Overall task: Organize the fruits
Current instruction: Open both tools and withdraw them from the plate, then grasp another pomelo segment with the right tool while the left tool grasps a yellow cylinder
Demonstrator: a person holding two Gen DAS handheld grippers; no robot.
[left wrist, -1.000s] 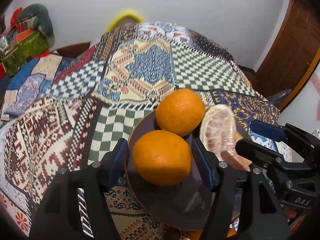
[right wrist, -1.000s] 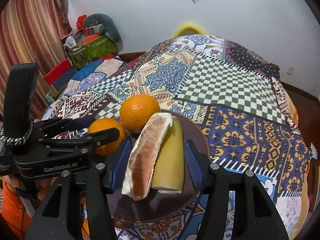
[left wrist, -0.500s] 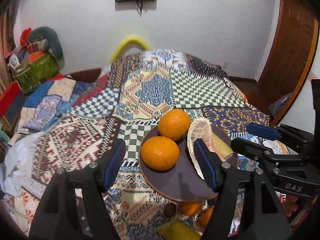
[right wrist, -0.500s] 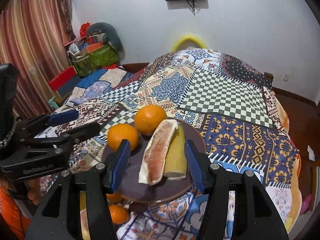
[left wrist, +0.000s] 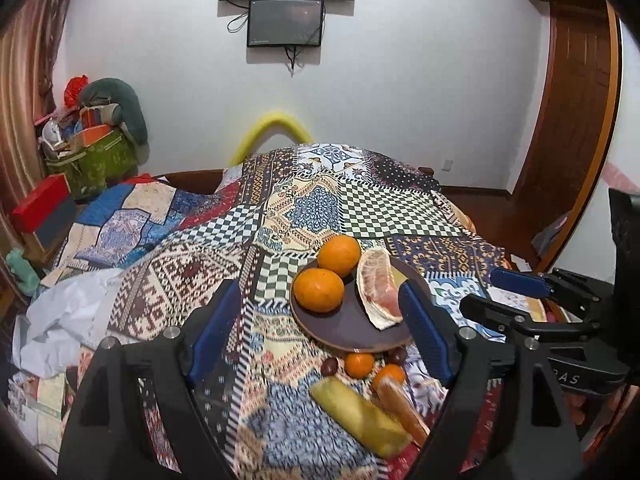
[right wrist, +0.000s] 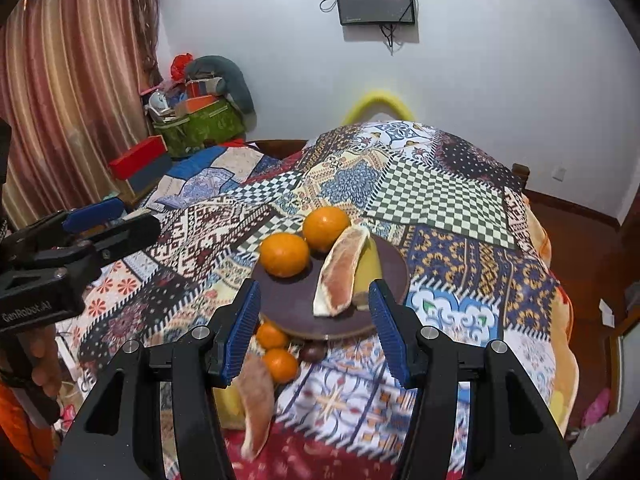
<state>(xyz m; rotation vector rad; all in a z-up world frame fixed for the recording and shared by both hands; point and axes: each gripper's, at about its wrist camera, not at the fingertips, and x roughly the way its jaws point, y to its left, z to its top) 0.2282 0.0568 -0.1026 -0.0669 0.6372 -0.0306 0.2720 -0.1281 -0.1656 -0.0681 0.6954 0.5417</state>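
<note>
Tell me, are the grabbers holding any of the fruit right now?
No. The left gripper, its jaws just opened wider, and the right gripper both stand open and empty. The oranges lie on the plate.

Left gripper (left wrist: 320, 336) black-framed, blue ribbed pads (left wrist: 424, 336), silver screws, right gripper (right wrist: 314, 328) alike, white "GenRobot.AI" lettering, orange sleeve (right wrist: 16, 420).

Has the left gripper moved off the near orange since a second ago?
Yes. The left gripper has backed away and up from the plate: the near orange, earlier between its fingers, now sits beyond them. Its jaws have just been opening, empty.
</note>
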